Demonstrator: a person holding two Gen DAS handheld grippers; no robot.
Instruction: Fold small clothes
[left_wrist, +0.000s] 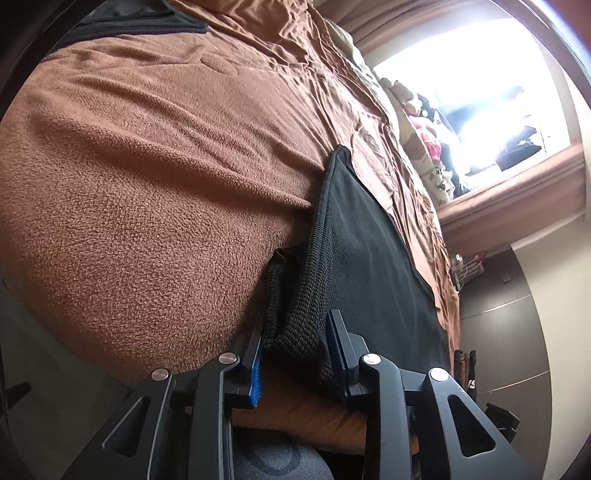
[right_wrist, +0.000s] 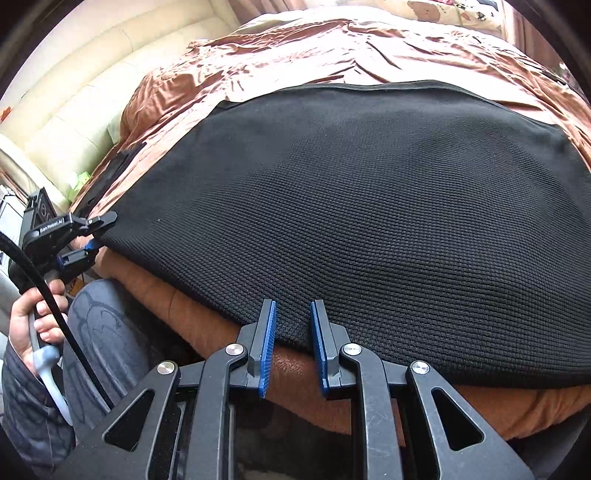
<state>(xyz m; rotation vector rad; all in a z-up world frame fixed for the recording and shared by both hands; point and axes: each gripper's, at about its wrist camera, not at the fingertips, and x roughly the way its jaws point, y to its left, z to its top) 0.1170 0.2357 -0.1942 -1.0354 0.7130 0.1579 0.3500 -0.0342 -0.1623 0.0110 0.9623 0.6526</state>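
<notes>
- While the black knit garment (right_wrist: 369, 206) lies spread flat on the bed, its near hem runs crosswise along the mattress edge, straight ahead of both grippers.
- Left gripper (left_wrist: 297, 332): jaws narrowed around a bunched hem corner; cloth touches the left pad, but a firm pinch I cannot tell.
- Right gripper (right_wrist: 293, 325): jaws close together astride a small ridge of the hem; pad contact unclear.
- Judgement: both hands sit at the near hem, well apart; the fold would carry this edge away toward the far hem.
- Surface: brown fleece blanket (left_wrist: 147, 184), soft, rumpled sheet (right_wrist: 295, 48) beyond.
- Room: bright window (left_wrist: 480, 103), cream headboard (right_wrist: 92, 77).
</notes>
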